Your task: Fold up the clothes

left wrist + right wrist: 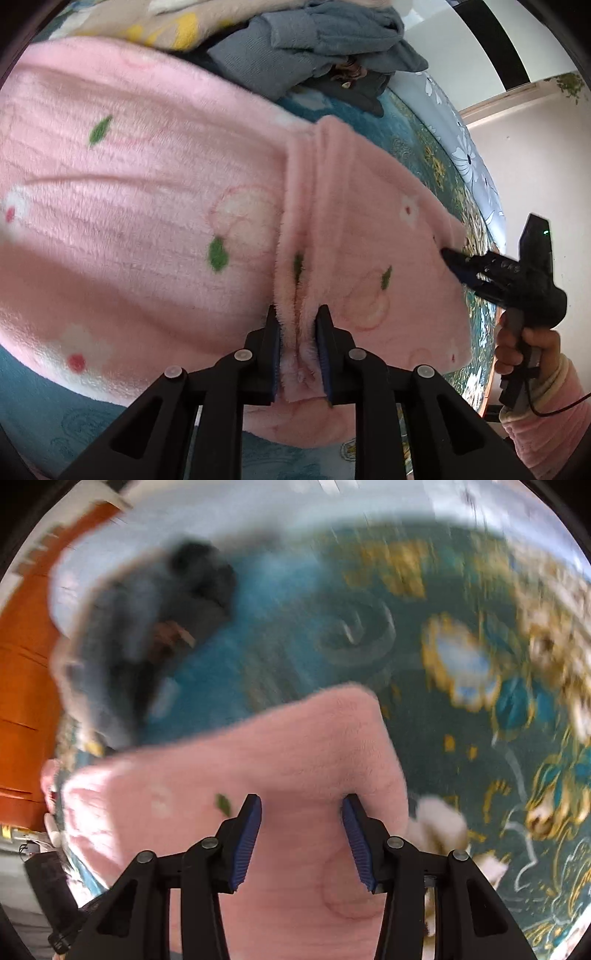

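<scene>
While my left tool (pixel 297 328) pinches a bunched ridge of the pink fleece garment (pixel 147 206) spread on the bed (pixel 48 413), its long axis runs away from me. My right tool (pixel 301 827) sits half-open astride the fleece's far edge, nearer that side; whether it grips, I cannot tell.

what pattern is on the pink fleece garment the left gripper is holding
Pink fleece garment: white flowers with red centres, green leaves, faint pink circles. Clearest in the left wrist view.

No text, label, brand, number or sign can be read in either view. The pink fleece garment (pixel 147 192) bears only printed flowers, leaves and circles, and the teal bedspread (pixel 461 635) only gold floral patterns; the right wrist view is too blurred for fine marks.
</scene>
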